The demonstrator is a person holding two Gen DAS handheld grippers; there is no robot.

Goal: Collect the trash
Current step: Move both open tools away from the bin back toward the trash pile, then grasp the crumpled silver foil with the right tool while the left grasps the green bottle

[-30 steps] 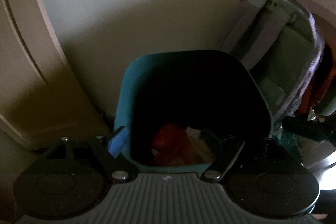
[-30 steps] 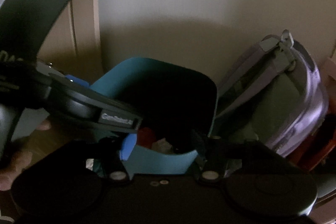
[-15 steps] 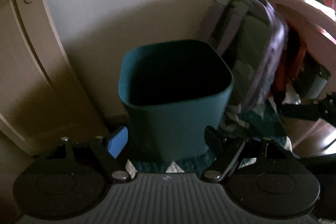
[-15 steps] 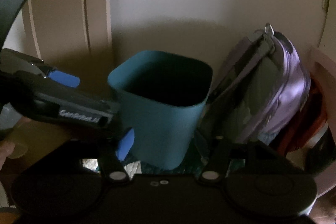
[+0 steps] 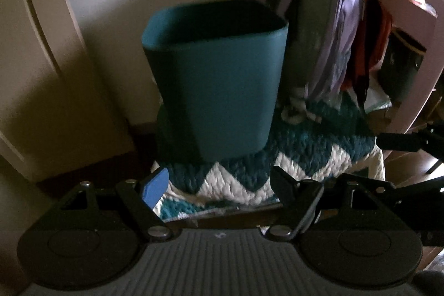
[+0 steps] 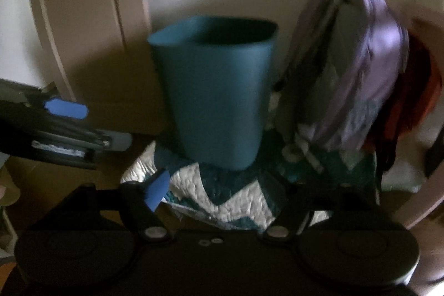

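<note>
A teal waste bin point(image 5: 219, 85) stands upright on a blue-and-white zigzag rug point(image 5: 299, 157) against the wall; its inside is dark and its contents are hidden. My left gripper point(image 5: 219, 185) is open and empty, low in front of the bin and apart from it. In the right wrist view the same bin point(image 6: 216, 96) stands ahead. My right gripper point(image 6: 213, 187) has its jaws opening with nothing between them. The left gripper point(image 6: 66, 108) shows at that view's left edge.
A purple and grey backpack point(image 5: 319, 32) leans on the wall right of the bin, with red fabric point(image 5: 371, 46) behind it. A beige door point(image 5: 30, 46) with a handle stands at left. A pink shelf unit point(image 5: 410, 18) is at the right.
Both grippers have pulled back and sunk from above the bin's mouth; the trash inside is out of sight and the bin's side and rug now show. The right jaws have widened.
</note>
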